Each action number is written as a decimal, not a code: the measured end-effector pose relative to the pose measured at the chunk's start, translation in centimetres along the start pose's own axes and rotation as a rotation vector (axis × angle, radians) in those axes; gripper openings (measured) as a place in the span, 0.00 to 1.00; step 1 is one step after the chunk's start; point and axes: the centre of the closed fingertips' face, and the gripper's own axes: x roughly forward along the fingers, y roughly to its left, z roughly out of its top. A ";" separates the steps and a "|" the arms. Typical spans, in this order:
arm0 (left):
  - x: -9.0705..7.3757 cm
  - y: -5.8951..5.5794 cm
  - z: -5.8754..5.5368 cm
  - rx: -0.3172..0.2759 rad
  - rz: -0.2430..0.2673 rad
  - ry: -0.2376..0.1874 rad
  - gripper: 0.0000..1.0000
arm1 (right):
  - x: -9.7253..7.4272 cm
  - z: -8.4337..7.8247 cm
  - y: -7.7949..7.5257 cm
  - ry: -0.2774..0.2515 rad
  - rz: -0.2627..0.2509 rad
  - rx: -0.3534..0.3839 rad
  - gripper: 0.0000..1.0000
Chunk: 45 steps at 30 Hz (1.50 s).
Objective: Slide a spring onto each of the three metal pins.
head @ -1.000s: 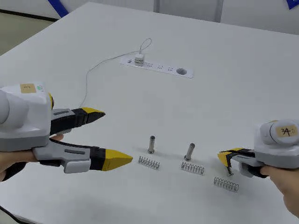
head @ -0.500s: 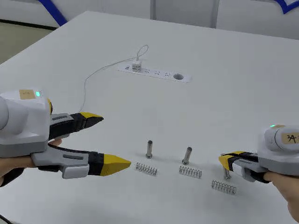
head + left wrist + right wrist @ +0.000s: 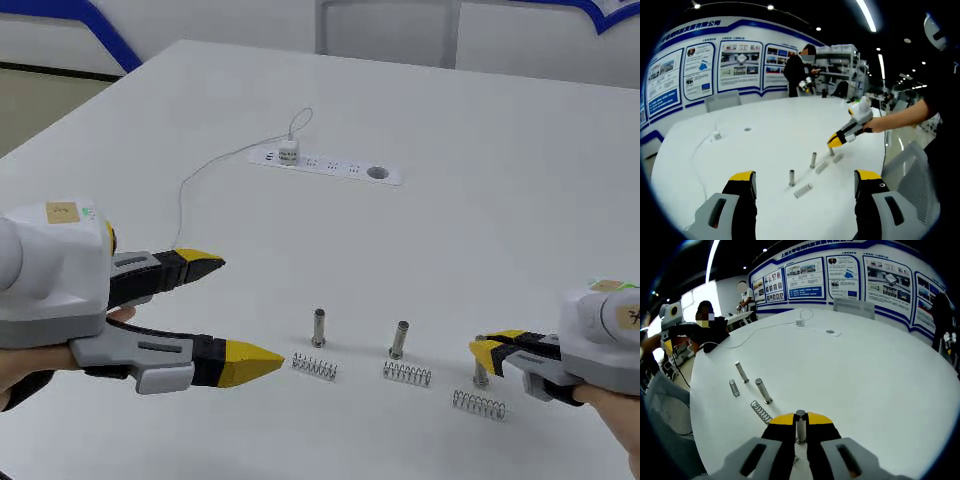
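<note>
Three short metal pins stand in a row on the white table: the left pin [image 3: 319, 327], the middle pin [image 3: 399, 339] and the right pin [image 3: 481, 372]. A spring lies in front of each: the left spring [image 3: 314, 367], the middle spring [image 3: 407, 374] and the right spring [image 3: 479, 405]. My right gripper [image 3: 486, 350] is shut on the right pin [image 3: 800, 426], which stands upright between its yellow tips [image 3: 800, 420]. My left gripper [image 3: 236, 310] hangs wide open to the left of the row, holding nothing. Its own view looks past the jaws [image 3: 805, 177] at the left pin [image 3: 792, 177] and left spring [image 3: 802, 190].
A white power strip [image 3: 325, 165] with a small charger [image 3: 289, 152] and a thin cable [image 3: 200, 175] lies further back on the table. A grey chair [image 3: 385, 28] stands at the far edge. People stand in the room beyond the table.
The head camera has tilted, so the whole picture has shifted. The right gripper stays shut on the right pin and the left gripper stays open in about the same place.
</note>
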 end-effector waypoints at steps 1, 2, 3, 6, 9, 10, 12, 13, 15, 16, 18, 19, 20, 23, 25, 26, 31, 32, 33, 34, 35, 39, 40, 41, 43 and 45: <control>0.0 0.0 0.0 0.001 -0.001 0.004 0.83 | 0.0 0.0 -0.1 -0.005 -0.003 -0.004 0.07; 0.0 -0.1 0.0 0.002 -0.003 0.006 0.83 | 0.0 0.0 -0.2 -0.007 -0.003 -0.004 0.07; 0.0 -0.2 0.0 0.004 -0.005 0.007 0.83 | 0.1 0.1 -0.3 -0.013 0.000 -0.004 0.07; -0.1 -0.3 0.0 0.003 -0.004 0.007 0.83 | 0.1 0.3 -0.5 -0.029 -0.001 -0.005 0.07; -0.1 -0.4 -0.3 0.001 -0.003 0.013 0.83 | 0.3 0.7 -0.6 -0.057 0.005 0.002 0.07; -0.2 -0.5 -0.4 0.001 -0.004 0.018 0.83 | 0.4 0.7 -0.6 -0.063 0.007 0.001 0.07; -0.2 -0.5 -0.5 0.000 -0.004 0.023 0.83 | 0.5 1.0 -0.7 -0.094 0.010 0.003 0.07; -0.3 -0.5 -0.6 0.001 -0.005 0.027 0.83 | 0.5 1.0 -0.7 -0.109 0.012 0.006 0.07; -0.3 -0.5 -0.6 0.005 -0.002 0.032 0.83 | 0.5 0.7 -0.8 -0.110 0.012 0.021 0.07; -0.4 -0.5 -0.6 0.007 0.000 0.033 0.83 | 0.5 0.7 -0.7 -0.119 0.017 0.016 0.07; -0.4 -0.4 -0.5 0.002 0.003 0.027 0.83 | 0.3 0.6 -0.5 -0.146 0.027 0.013 0.07; -0.4 -0.3 -0.4 0.001 0.004 0.025 0.83 | 0.2 0.7 -0.3 -0.165 0.037 0.004 0.08; -0.4 -0.3 -0.4 0.000 0.005 0.023 0.83 | 0.1 0.6 -0.3 -0.187 0.035 -0.001 0.08; -0.3 -0.5 -0.4 0.003 0.001 0.025 0.82 | -0.2 0.4 -0.5 -0.210 0.027 0.021 0.08; -0.3 -0.7 -0.4 0.005 -0.004 0.029 0.82 | -0.2 0.5 -0.4 -0.214 0.026 -0.009 0.08; -0.2 -0.7 -0.5 0.006 -0.006 0.031 0.82 | -0.2 0.5 -0.4 -0.212 0.028 -0.017 0.08; -0.1 -0.8 -0.7 0.009 -0.004 0.040 0.83 | -0.5 0.3 0.0 -0.192 0.028 -0.076 0.08; -0.2 -0.8 -0.7 0.008 -0.004 0.038 0.83 | -0.5 0.3 0.0 -0.189 0.028 -0.080 0.08; -0.2 -0.8 -0.6 0.010 -0.003 0.037 0.83 | -0.6 0.2 0.0 -0.184 0.033 -0.087 0.08; -0.2 -0.8 -0.6 0.011 -0.003 0.038 0.83 | -0.6 0.2 0.0 -0.181 0.035 -0.090 0.08; -0.2 -0.8 -0.6 0.010 -0.003 0.038 0.83 | -0.6 0.2 -0.1 -0.175 0.037 -0.088 0.09; -0.4 -0.9 -0.7 0.007 -0.002 0.036 0.83 | -0.7 0.2 0.0 -0.165 0.044 -0.096 0.09; -0.5 -0.9 -0.6 0.003 -0.002 0.030 0.83 | -0.7 0.1 0.0 -0.163 0.047 -0.100 0.09; -0.5 -0.9 -0.5 0.001 -0.001 0.025 0.83 | -0.7 0.1 0.0 -0.163 0.048 -0.101 0.09; -0.6 -0.8 -0.5 0.001 0.004 0.025 0.83 | -0.8 0.2 0.1 -0.164 0.048 -0.101 0.11; -0.7 -0.7 -0.6 0.007 0.009 0.032 0.83 | -0.9 0.2 0.0 -0.159 0.047 -0.098 0.11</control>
